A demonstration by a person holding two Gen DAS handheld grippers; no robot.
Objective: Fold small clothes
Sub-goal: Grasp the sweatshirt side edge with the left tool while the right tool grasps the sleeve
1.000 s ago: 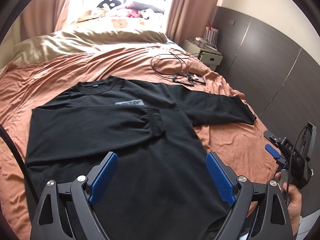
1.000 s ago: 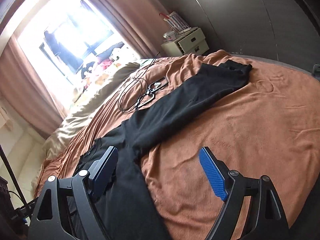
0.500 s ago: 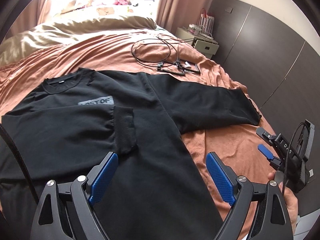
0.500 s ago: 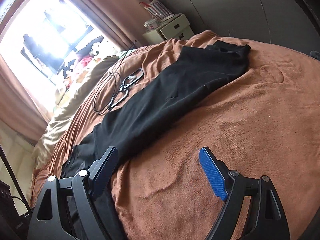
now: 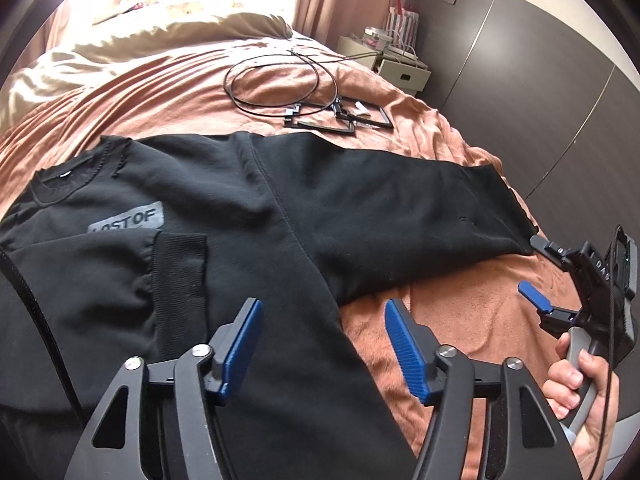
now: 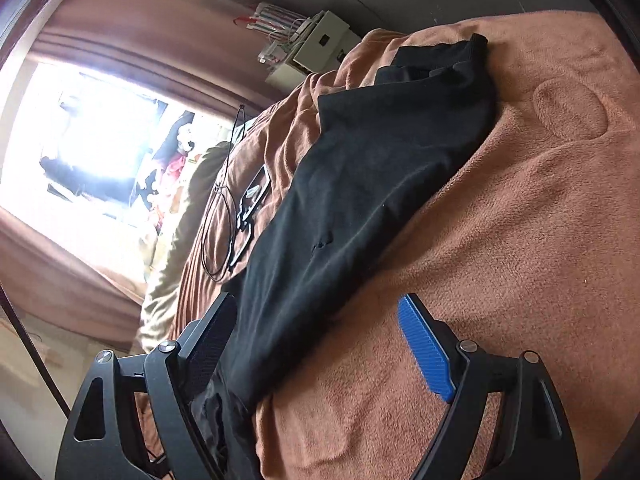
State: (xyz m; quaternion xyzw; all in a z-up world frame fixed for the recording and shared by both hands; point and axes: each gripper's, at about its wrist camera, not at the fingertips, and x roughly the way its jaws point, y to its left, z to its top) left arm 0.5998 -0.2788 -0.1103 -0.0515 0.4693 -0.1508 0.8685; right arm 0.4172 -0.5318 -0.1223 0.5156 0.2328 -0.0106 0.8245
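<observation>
A black long-sleeved sweatshirt (image 5: 248, 216) with a grey "LOST OF" patch lies flat on the orange bedspread (image 5: 472, 320). One sleeve is folded across the chest, its ribbed cuff (image 5: 180, 264) on the body. The other sleeve (image 5: 400, 208) stretches out to the right; it also shows in the right wrist view (image 6: 360, 184). My left gripper (image 5: 322, 344) is open and empty, low over the sweatshirt's side near the armpit. My right gripper (image 6: 316, 344) is open and empty, close above the outstretched sleeve; it also shows in the left wrist view (image 5: 560, 288), near the sleeve's cuff.
Black cables and a flat black frame (image 5: 340, 114) lie on the bed beyond the sweatshirt. A beige duvet (image 5: 140, 48) is bunched at the head. A white bedside cabinet (image 5: 400, 68) and a dark wall panel (image 5: 540, 80) stand to the right.
Both grippers have moved forward and lower toward the outstretched right sleeve. The right gripper has tilted and now sits close over the sleeve. The sweatshirt has not moved.
</observation>
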